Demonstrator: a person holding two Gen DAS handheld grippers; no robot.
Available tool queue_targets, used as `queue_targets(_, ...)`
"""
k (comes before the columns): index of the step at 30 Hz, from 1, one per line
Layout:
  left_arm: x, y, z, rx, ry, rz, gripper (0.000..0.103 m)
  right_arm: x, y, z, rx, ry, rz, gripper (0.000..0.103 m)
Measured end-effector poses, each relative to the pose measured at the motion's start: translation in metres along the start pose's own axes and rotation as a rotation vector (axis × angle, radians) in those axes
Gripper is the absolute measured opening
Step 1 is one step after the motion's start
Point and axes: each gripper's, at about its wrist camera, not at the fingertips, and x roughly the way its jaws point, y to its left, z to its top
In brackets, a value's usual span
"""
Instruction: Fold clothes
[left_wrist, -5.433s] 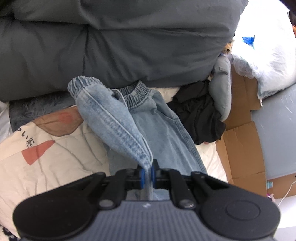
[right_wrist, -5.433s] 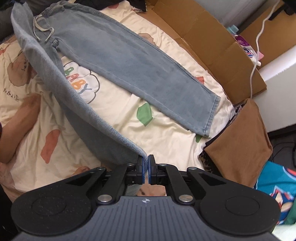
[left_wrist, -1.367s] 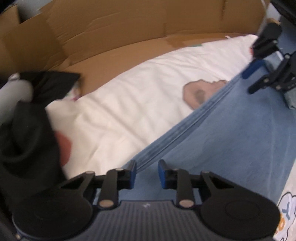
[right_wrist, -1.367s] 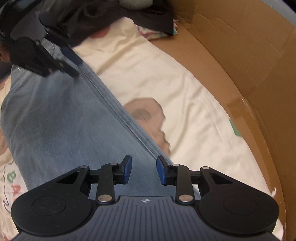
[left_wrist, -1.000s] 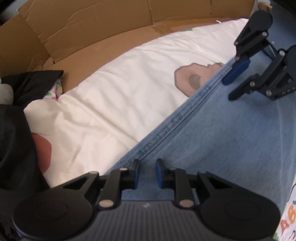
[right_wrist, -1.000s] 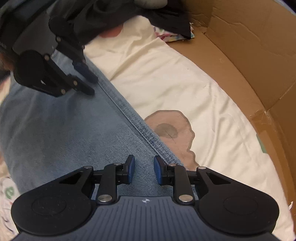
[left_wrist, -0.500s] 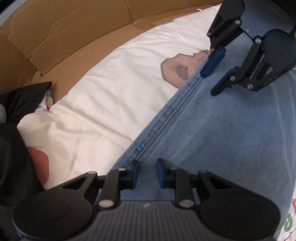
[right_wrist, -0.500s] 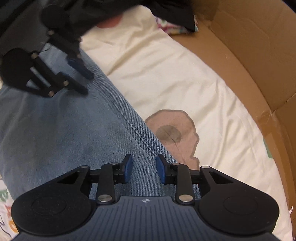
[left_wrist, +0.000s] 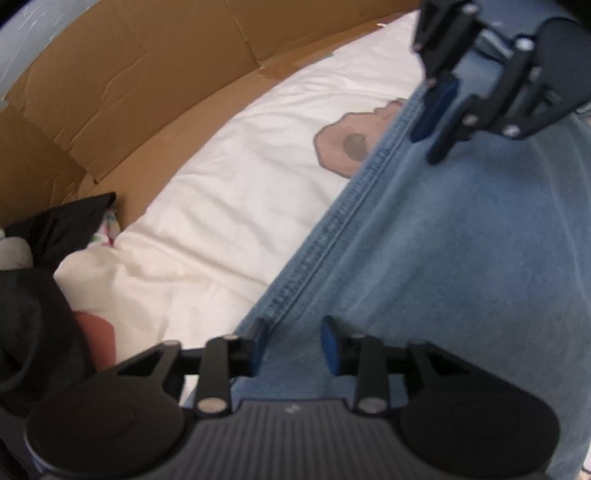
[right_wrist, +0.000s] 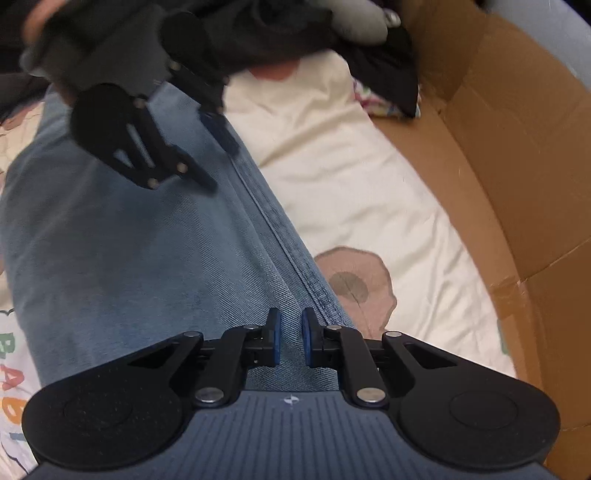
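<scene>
Light blue jeans lie flat on the cream printed sheet, their stitched side seam running diagonally. My left gripper points down at that seam; its jaws are opening and straddle the denim edge without pressing it. My right gripper hovers further along the same seam on the jeans. Its jaws are closing to a narrow gap, and denim shows between the pads. Each gripper shows in the other's view: the right gripper at top right, the left gripper at upper left, blurred.
A brown cardboard wall curves along the far side of the sheet, also cardboard at right. A pile of black clothing sits by the left gripper, and black clothing lies at the top.
The left jaws have spread wider over the seam. The right jaws have narrowed, and the right gripper has shifted slightly along the jeans and looms larger in the left wrist view.
</scene>
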Motion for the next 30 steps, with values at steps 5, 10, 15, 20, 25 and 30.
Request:
queue_targets(5, -0.002, 0.005, -0.001, -0.019, -0.013, -0.037, 0.042, -0.011, 0.002, 0.003, -0.011, -0.036, -0.030, 0.010)
queue_targets(10, -0.003, 0.008, -0.002, -0.012, 0.008, -0.079, 0.037, -0.010, 0.006, -0.001, -0.006, -0.049, -0.055, 0.010)
queue_targets(15, -0.007, 0.010, -0.004, 0.011, 0.018, -0.085, 0.030, -0.017, 0.008, -0.003, 0.009, -0.091, -0.089, 0.010)
queue_targets(20, -0.020, 0.011, -0.001, -0.004, -0.033, -0.119, 0.049, -0.032, 0.014, -0.008, -0.022, -0.120, -0.114, 0.010)
queue_targets(25, -0.020, 0.004, 0.009, 0.048, -0.023, -0.146, 0.050, -0.036, 0.024, -0.011, -0.072, -0.122, -0.120, 0.010)
queue_targets(30, -0.015, -0.002, 0.023, 0.125, 0.040, -0.202, 0.056, -0.037, 0.026, -0.012, -0.090, -0.134, -0.130, 0.010)
